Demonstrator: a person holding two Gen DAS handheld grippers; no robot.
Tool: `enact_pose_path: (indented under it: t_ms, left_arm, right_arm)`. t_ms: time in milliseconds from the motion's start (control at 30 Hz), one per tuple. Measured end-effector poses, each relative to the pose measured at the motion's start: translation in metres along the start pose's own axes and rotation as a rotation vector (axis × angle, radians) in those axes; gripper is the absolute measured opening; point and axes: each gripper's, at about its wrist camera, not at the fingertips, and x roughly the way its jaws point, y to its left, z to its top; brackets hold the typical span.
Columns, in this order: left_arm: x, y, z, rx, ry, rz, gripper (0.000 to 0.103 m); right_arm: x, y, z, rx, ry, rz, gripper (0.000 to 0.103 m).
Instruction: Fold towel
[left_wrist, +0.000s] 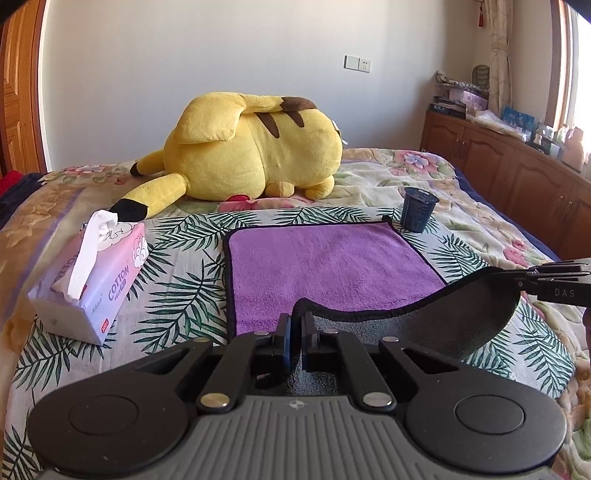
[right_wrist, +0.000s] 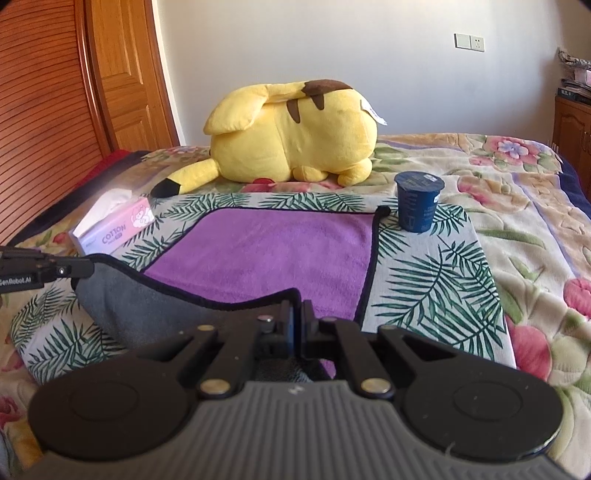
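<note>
A purple towel (left_wrist: 325, 266) with a black hem and a grey underside lies on a palm-leaf cloth on the bed; it also shows in the right wrist view (right_wrist: 266, 254). Its near edge is lifted, grey side up. My left gripper (left_wrist: 296, 321) is shut on the near left corner. My right gripper (right_wrist: 296, 310) is shut on the near right corner. In the left wrist view the right gripper (left_wrist: 517, 277) enters from the right, clamping the hem. In the right wrist view the left gripper (right_wrist: 86, 267) enters from the left, clamping the hem.
A yellow plush toy (left_wrist: 255, 147) lies behind the towel. A pink tissue box (left_wrist: 92, 280) stands left of it. A dark blue cup (left_wrist: 419, 208) stands at the towel's far right corner, also in the right wrist view (right_wrist: 417, 201). Wooden cabinets (left_wrist: 517, 173) line the right.
</note>
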Motion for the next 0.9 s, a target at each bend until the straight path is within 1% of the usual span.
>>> enact_pose_path:
  t_ms: [200, 433, 700, 900]
  left_arm:
    - [0.010, 0.009, 0.007, -0.002, -0.003, 0.003, 0.000]
    - [0.014, 0.015, 0.013, 0.002, -0.009, -0.005, 0.000]
    - [0.014, 0.015, 0.026, 0.009, -0.037, -0.012, 0.000]
    - [0.020, 0.015, 0.040, 0.022, -0.074, 0.001, 0.000]
  right_arm:
    - [0.007, -0.005, 0.006, -0.004, -0.017, 0.002, 0.004]
    - [0.015, -0.010, 0.008, 0.005, -0.015, 0.006, 0.004]
    - [0.008, -0.010, 0.024, -0.018, -0.064, 0.006, 0.004]
    - [0.015, -0.012, 0.037, -0.061, -0.079, -0.001, 0.004]
